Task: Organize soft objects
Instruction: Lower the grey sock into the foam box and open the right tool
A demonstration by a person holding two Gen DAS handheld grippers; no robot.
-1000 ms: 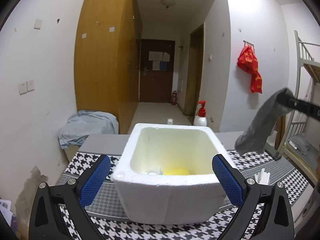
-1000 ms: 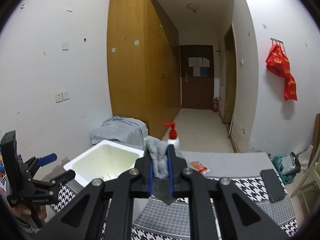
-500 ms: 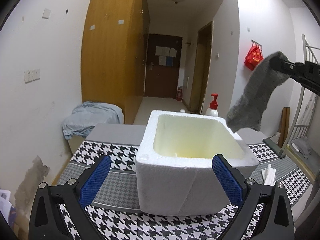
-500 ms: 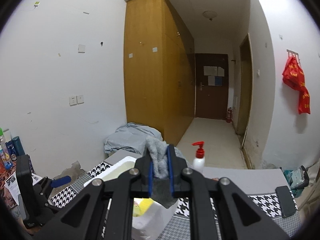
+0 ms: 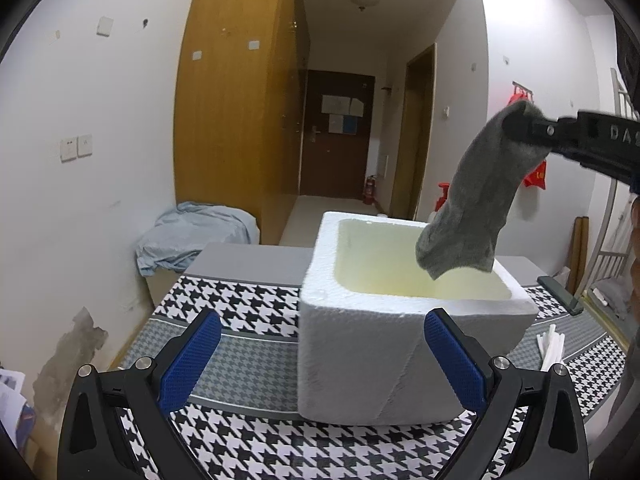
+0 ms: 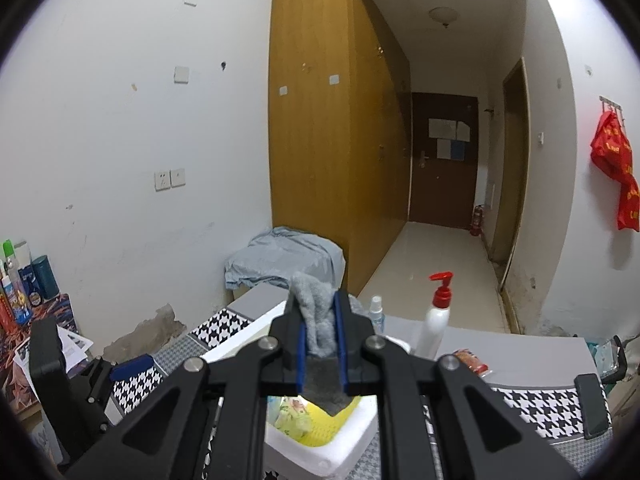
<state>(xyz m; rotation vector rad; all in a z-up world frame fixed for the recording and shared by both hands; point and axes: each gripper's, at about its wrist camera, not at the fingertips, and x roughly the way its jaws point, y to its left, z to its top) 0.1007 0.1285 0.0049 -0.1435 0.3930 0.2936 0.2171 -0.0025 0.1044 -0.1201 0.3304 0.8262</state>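
Observation:
A grey sock (image 5: 476, 208) hangs from my right gripper (image 5: 520, 128), which is shut on its top end; in the right wrist view the sock (image 6: 318, 320) is bunched between the blue pads. The sock dangles over the right part of a white foam box (image 5: 360, 344) on the houndstooth cloth. My left gripper (image 5: 324, 356) stands open in front of the box, its blue pads wide apart with the box's near corner between them, apart from it. Inside the box, a yellow cloth (image 6: 320, 416) and a floral piece (image 6: 290, 414) show in the right wrist view.
A houndstooth cloth (image 5: 240, 304) covers the table. A red-pump bottle (image 6: 436, 320) and a small spray bottle (image 6: 376, 316) stand behind the box. A phone (image 5: 558, 294) and white sticks (image 5: 552, 346) lie at right. A blue-grey bundle (image 5: 192, 240) sits beyond the table.
My right gripper has carried the grey sock leftward until it hangs over the foam box. The left gripper shifted left and slightly lower; the box now sits right of centre.

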